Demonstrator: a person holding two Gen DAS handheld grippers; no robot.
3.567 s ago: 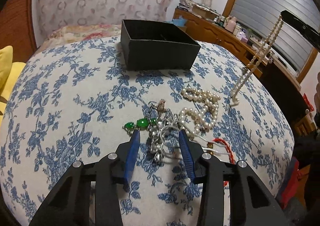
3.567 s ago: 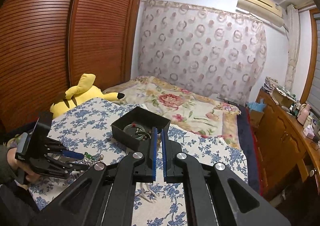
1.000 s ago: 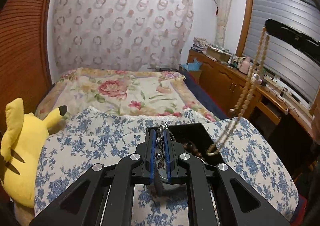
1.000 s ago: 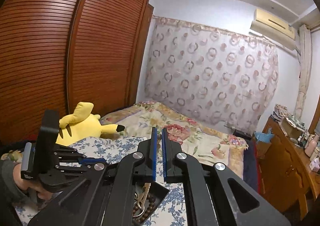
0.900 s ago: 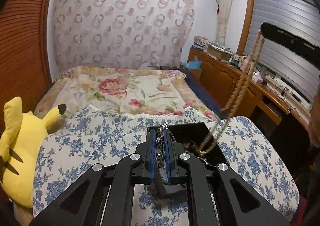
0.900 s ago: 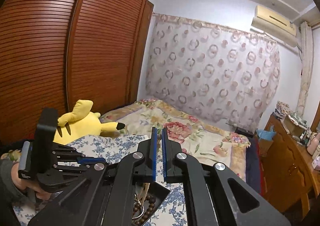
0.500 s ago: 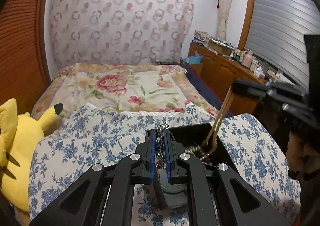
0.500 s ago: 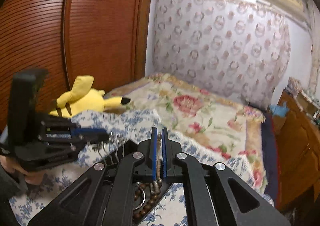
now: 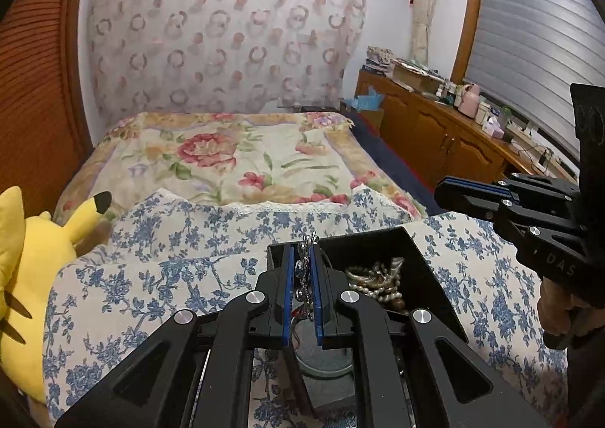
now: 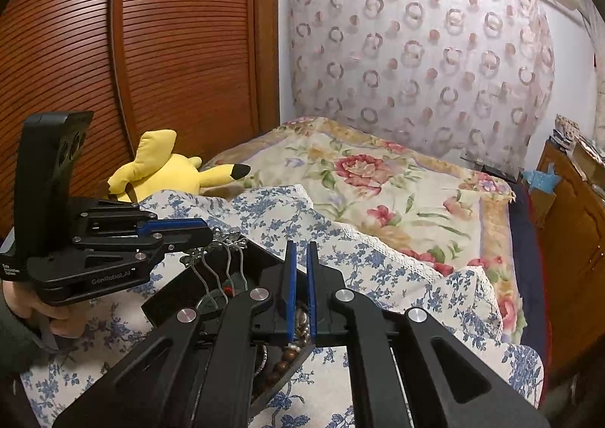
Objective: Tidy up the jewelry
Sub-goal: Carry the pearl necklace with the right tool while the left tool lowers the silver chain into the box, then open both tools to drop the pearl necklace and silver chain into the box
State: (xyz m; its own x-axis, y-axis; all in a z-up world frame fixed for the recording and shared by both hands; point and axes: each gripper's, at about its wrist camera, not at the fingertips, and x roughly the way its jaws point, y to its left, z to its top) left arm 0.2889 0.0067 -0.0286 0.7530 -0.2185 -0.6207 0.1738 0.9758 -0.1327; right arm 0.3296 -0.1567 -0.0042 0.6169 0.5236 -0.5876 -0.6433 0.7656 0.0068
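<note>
A black open box sits on the blue-flowered cloth; a beige bead necklace lies piled inside it. My left gripper is shut on a silver chain piece and holds it over the box's left side; the chain's loops hang from it into the box in the right wrist view. My right gripper hovers over the box with its pads a narrow gap apart and nothing between them. Brown beads show in the box below it. It also shows in the left wrist view.
A yellow plush toy lies at the left of the flowered cloth. A floral bedspread stretches beyond. A wooden sideboard with small items runs along the right wall. A wooden slatted wardrobe stands on the left.
The right gripper came down over the box and let the bead necklace go; the beads now lie piled inside. The left gripper stays shut on the silver chain over the box.
</note>
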